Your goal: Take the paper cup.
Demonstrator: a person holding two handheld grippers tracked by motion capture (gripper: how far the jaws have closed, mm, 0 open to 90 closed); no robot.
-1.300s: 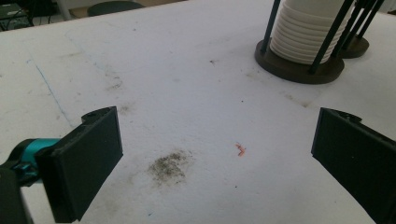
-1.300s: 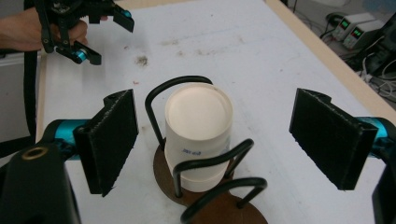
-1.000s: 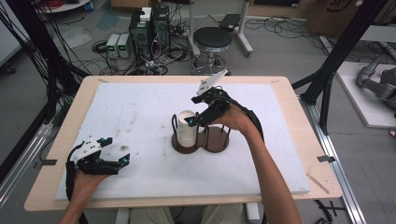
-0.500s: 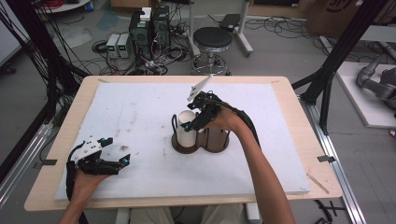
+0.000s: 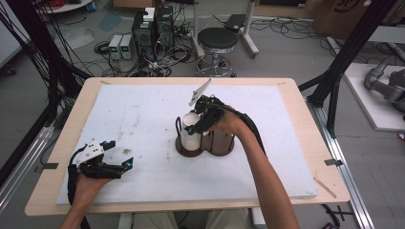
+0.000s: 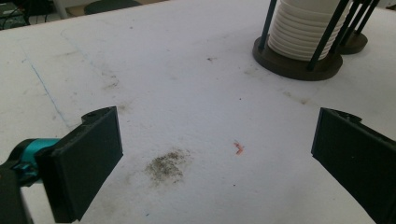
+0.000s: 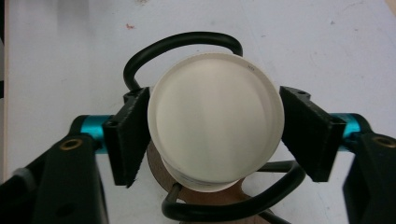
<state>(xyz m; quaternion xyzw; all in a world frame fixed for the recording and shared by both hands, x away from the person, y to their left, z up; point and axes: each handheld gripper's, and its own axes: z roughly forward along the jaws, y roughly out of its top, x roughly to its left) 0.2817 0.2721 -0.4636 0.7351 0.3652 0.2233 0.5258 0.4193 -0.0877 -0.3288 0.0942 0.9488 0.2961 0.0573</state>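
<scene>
My left gripper (image 5: 125, 164) rests on the white table cover (image 5: 143, 109) near the front left corner, jaws wide apart and holding nothing. At centre, the stack of white cups (image 5: 192, 131) stands upside down in the left bay of the dark wire rack (image 5: 224, 142). My right gripper (image 7: 212, 135) straddles the top cup (image 7: 215, 116) from above, jaws spread either side, the left pad seemingly touching and the right just clear. I judge the grip not yet made; closing and lifting remain.

White cups (image 7: 215, 119) fill a dark brown rack (image 5: 219, 148).
</scene>
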